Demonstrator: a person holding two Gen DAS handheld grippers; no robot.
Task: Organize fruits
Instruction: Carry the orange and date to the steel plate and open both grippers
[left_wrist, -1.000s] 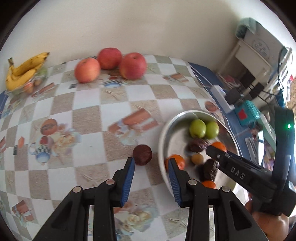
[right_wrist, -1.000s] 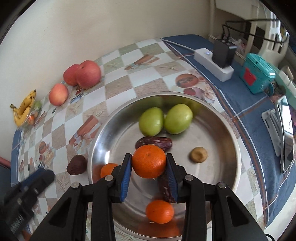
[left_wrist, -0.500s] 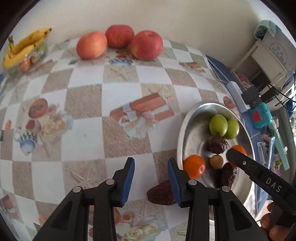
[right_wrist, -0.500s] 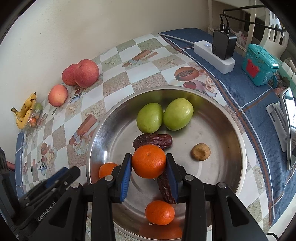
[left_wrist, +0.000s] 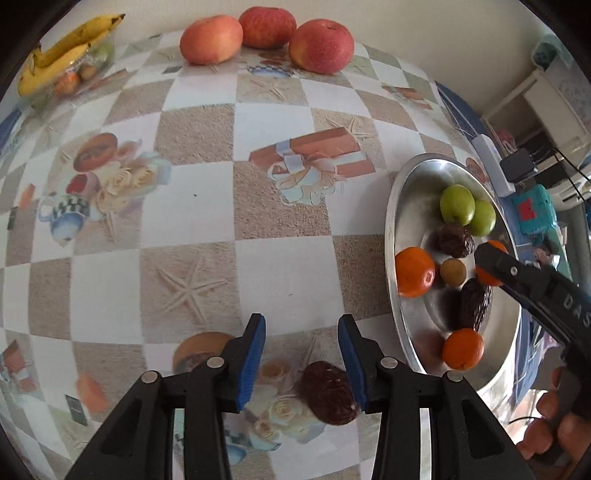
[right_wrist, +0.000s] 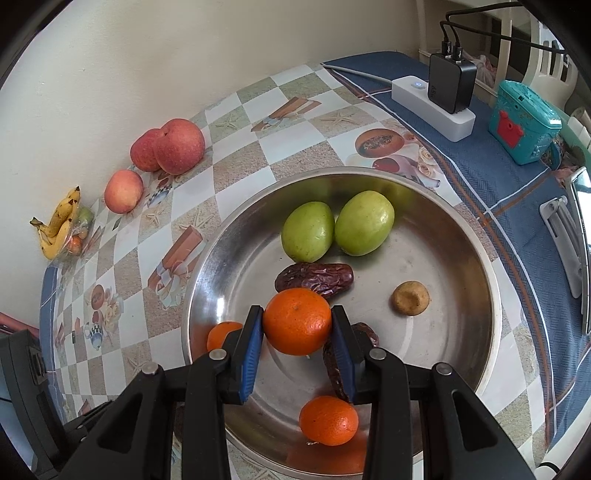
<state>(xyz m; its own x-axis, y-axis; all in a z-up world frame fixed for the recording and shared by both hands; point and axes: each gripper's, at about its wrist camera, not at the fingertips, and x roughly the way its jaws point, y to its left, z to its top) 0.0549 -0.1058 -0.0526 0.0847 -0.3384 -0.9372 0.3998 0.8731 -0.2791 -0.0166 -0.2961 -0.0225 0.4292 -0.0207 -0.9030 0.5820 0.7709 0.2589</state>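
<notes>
My right gripper (right_wrist: 298, 328) is shut on an orange tangerine (right_wrist: 297, 320) and holds it over the steel bowl (right_wrist: 491, 295). The bowl holds two green fruits (right_wrist: 308, 230), dates (right_wrist: 314, 277), two more tangerines (right_wrist: 328, 420) and a small brown fruit (right_wrist: 410, 298). My left gripper (left_wrist: 301, 354) is open over the tablecloth left of the bowl (left_wrist: 391, 236). A dark date (left_wrist: 327, 391) lies on the cloth between its jaws, near the right one. The right gripper (left_wrist: 491, 264) shows over the bowl in the left wrist view.
Three red apples (left_wrist: 266, 38) and a banana bunch (left_wrist: 59, 51) lie along the far wall. A white power strip with a black charger (right_wrist: 443, 92) and a teal box (right_wrist: 524, 122) sit on the blue cloth right of the bowl.
My left gripper has moved forward and down, so the loose date now lies between its jaws. The right gripper still holds the tangerine over the bowl, nearly still.
</notes>
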